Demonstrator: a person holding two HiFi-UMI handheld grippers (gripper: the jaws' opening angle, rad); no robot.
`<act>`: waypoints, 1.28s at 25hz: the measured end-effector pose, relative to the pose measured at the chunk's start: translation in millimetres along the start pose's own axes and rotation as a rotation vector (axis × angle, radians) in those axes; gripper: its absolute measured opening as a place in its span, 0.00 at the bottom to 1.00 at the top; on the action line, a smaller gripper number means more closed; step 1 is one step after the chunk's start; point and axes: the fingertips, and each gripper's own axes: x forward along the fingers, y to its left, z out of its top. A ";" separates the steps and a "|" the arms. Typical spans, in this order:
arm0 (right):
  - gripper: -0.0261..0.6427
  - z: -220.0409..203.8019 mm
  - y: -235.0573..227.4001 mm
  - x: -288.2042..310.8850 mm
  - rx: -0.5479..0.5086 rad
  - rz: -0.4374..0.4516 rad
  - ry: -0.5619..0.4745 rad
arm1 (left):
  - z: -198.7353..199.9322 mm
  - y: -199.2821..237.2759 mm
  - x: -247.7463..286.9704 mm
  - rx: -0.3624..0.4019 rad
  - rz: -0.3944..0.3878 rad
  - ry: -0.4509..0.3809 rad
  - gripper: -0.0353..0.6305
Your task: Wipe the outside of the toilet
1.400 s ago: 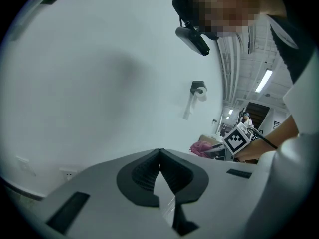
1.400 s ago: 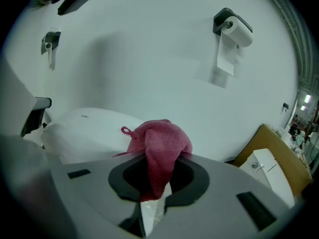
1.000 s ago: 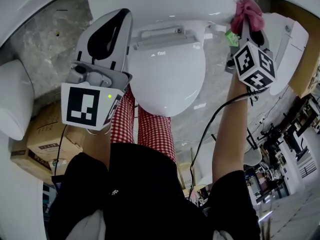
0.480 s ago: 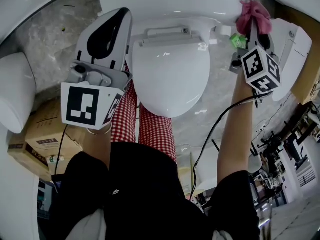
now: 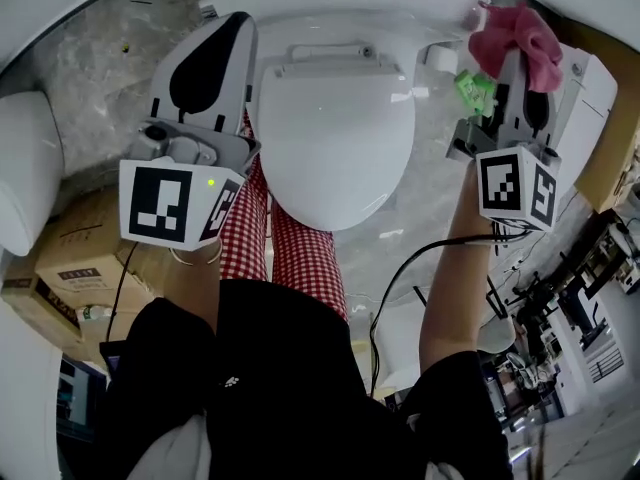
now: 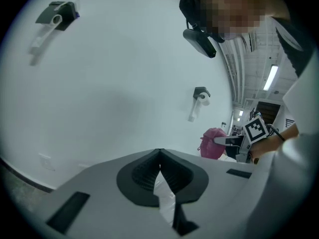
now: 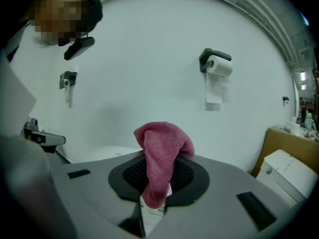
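Cardboard boxes (image 5: 80,260) lie on the marble floor (image 5: 90,63); a toilet-paper roll (image 7: 218,66) hangs on the wall (image 7: 149,44).

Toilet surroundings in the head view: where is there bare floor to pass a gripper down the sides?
Bare floor lies left of the toilet, up to the neighbouring white fixture. A narrower strip runs on the right, beside the right gripper and its cloth. Crowded: boxes lower left.
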 end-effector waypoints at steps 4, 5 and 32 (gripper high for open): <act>0.15 9.9 52.1 -17.2 -0.010 0.163 -0.037 | -9.9 -2.3 -6.0 -0.001 0.023 0.017 0.06; 0.15 9.8 68.0 -20.2 -0.010 0.203 -0.040 | -12.2 0.9 -8.9 -0.001 0.036 0.023 0.06; 0.15 -134.2 298.7 17.4 0.025 0.607 0.245 | -29.0 77.9 -48.6 -0.033 0.166 0.068 0.06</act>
